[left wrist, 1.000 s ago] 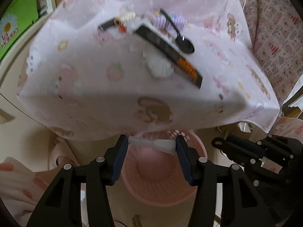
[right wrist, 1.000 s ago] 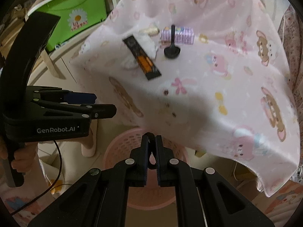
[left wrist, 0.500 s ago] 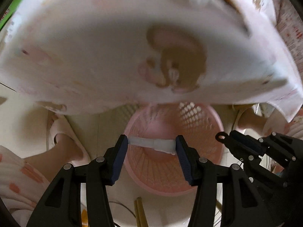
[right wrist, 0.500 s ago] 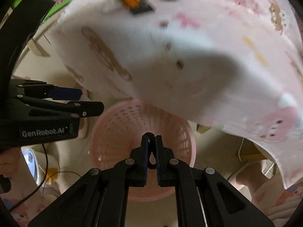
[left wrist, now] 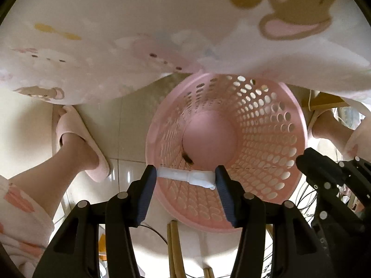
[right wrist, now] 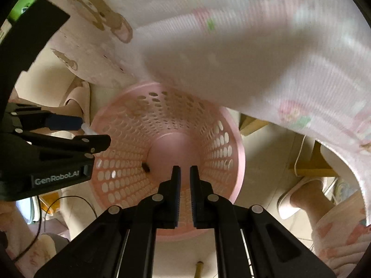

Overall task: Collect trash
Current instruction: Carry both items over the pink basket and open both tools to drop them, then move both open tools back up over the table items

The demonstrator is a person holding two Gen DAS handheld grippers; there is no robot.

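My left gripper (left wrist: 185, 177) is shut on a white crumpled wrapper (left wrist: 185, 176), held crosswise between the blue pads above the near rim of a pink perforated basket (left wrist: 266, 125). The basket stands on the floor under the table edge; a small dark scrap (left wrist: 189, 158) lies at its bottom. In the right wrist view the basket (right wrist: 215, 143) is below my right gripper (right wrist: 184, 176), whose jaws stand a narrow gap apart and hold nothing. The left gripper (right wrist: 90, 132) shows there at the basket's left rim.
A pink bear-print tablecloth (left wrist: 139, 34) hangs over the table edge above the basket. The person's feet in pink slippers stand left (left wrist: 81, 143) and right (right wrist: 301, 199) of the basket. Cables and wooden sticks (left wrist: 174, 250) lie on the tiled floor.
Both grippers have dropped from table-top height below the table edge and now point down into the basket. The right jaws have parted slightly. The left still holds the wrapper.
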